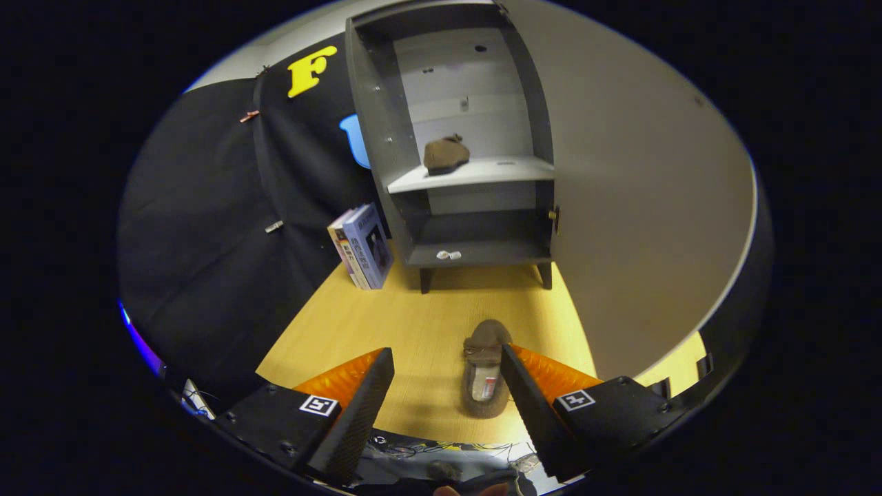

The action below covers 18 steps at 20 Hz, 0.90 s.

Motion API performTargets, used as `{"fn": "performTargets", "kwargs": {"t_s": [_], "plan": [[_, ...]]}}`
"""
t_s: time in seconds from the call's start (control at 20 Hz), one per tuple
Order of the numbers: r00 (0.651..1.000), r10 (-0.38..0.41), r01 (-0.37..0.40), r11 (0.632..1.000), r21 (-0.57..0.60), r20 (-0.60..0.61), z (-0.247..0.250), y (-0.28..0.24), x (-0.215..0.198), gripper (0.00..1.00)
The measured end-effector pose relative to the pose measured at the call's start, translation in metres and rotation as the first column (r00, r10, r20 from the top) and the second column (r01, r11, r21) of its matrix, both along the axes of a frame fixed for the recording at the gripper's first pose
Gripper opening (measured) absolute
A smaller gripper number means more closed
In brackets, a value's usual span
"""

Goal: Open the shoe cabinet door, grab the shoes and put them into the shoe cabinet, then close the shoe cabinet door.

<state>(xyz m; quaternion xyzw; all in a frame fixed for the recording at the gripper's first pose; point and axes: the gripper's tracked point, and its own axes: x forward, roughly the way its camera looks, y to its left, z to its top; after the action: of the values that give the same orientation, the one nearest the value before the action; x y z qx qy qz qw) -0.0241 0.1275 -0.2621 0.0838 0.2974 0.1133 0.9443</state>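
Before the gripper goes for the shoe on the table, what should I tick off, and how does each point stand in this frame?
1. Cabinet door open: ok, interior exposed.
2. One shoe already on the middle shelf: ok, shoe on shelf.
3. Shoe on the table between the fingers: ok, though close against the right finger.
4. Gripper open: ok, fingers spread and empty.
5. Shelf room for a second shoe: ok, bare shelf beside the first shoe.
6. Books beside the cabinet, off the path: ok.

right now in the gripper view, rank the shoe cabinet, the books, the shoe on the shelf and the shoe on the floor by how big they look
1. shoe cabinet
2. books
3. shoe on the floor, between the open fingers of the gripper
4. shoe on the shelf

The floor shoe sits nearer the camera, so the two shoes may really match.
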Motion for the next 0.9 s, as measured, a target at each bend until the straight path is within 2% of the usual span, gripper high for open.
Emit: {"fn": "performTargets", "kwargs": {"t_s": [0.25,0.45,0.6,0.7,0.9], "plan": [[0.988,-0.021,0.018,1.000,-0.021,-0.151,-0.108,0.019,0.022,0.98],[0.982,-0.031,0.023,0.999,-0.045,-0.184,-0.159,0.028,0.048,0.98],[0.975,-0.069,0.063,0.997,-0.037,-0.212,-0.195,0.033,0.070,0.97],[0.978,-0.103,0.097,0.994,-0.042,-0.180,-0.208,0.033,0.088,0.97],[0.983,-0.165,0.158,0.983,-0.098,-0.075,-0.217,0.025,0.124,0.79]]}}
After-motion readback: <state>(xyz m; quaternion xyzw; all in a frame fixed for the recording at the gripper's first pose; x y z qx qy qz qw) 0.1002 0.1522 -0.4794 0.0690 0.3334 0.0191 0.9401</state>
